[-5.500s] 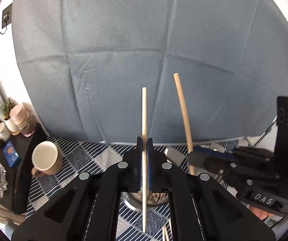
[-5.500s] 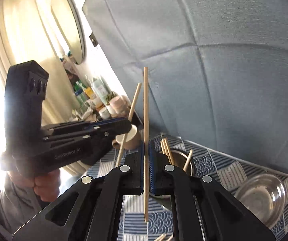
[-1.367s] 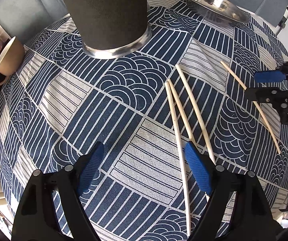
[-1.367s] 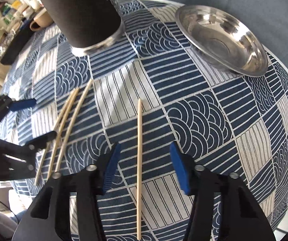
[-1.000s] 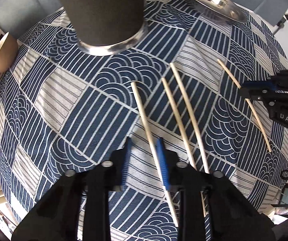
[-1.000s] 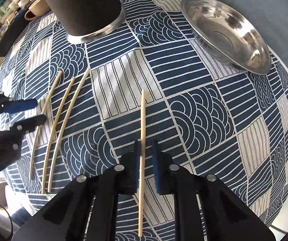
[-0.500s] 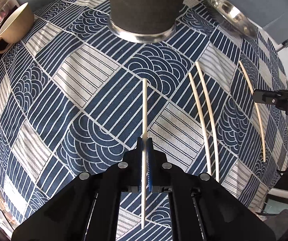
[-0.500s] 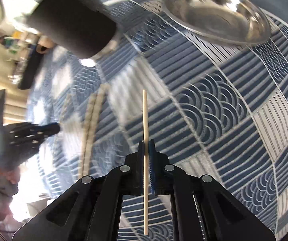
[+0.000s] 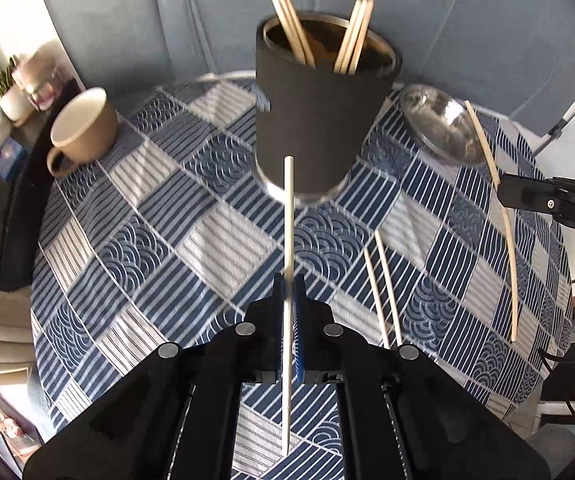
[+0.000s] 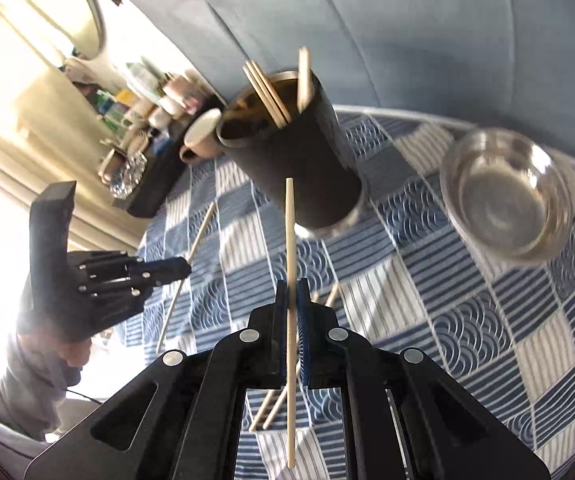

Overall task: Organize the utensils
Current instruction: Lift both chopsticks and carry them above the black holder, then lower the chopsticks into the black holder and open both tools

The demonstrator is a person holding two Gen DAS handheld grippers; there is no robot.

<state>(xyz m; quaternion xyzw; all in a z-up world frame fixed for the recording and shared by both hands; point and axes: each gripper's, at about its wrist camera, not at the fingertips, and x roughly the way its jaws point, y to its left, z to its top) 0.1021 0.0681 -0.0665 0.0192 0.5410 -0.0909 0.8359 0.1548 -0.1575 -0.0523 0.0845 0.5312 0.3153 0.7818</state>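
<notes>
Left tongs (image 9: pixel 288 292) clamped on a chopstick (image 9: pixel 288 216); right tongs (image 10: pixel 292 300) clamped on another chopstick (image 10: pixel 289 240). Both sticks are off the desk (image 9: pixel 135 216), w/ the black holder (image 9: pixel 319 120) just ahead of the tips. Risks: thin sticks could pivot or slip in the pinch; both going in together could clash, hit the rim, or tip the holder. 2 loose sticks (image 9: pixel 383 280) lie right of the left tongs.
</notes>
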